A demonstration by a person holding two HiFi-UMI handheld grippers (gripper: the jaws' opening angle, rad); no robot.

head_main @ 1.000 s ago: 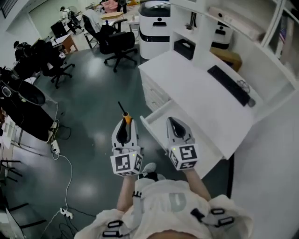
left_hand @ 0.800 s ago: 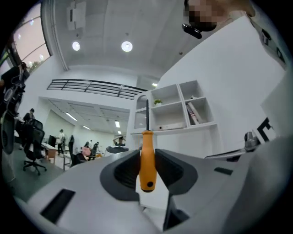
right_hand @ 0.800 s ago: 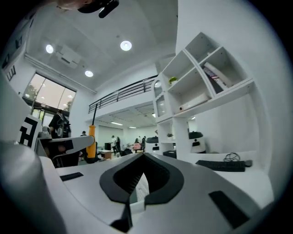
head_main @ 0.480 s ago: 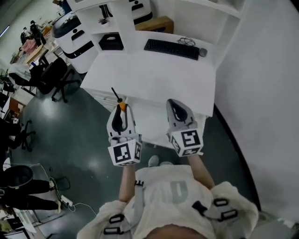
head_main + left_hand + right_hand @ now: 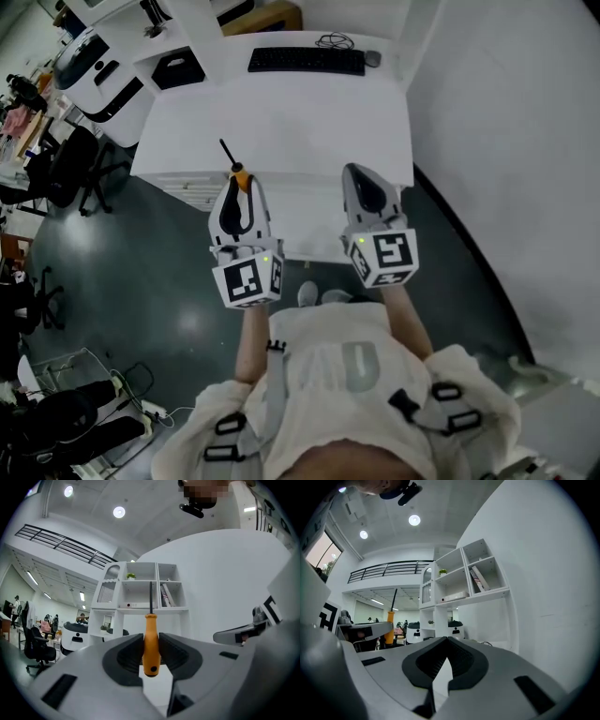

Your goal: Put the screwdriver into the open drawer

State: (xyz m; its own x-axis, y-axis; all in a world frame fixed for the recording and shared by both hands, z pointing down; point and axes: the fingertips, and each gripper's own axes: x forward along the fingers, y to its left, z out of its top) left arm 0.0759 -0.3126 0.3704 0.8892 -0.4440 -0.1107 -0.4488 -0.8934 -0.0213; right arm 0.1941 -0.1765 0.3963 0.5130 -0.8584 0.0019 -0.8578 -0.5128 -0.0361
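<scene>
- Left gripper (image 5: 240, 187) clenched on screwdriver (image 5: 234, 167), shaft pointing to 11 o'clock.
- Right gripper (image 5: 355, 175) closed, empty.
- Person has just swung to face the table (image 5: 281, 112).
- Drawer (image 5: 305, 220) now at 3 o'clock of screwdriver; drop-in likely next.

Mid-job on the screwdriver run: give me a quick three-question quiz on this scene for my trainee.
1. Multiple choice: what is clamped in the left gripper? A) an orange-handled screwdriver B) a pen C) nothing
2. True or false: the right gripper has its jaws together with nothing between them.
3. Fill in: in the head view, the mouse lies just off the ___ end of the black keyboard on the white desk.
Key: 1 A; 2 true; 3 right.
</scene>
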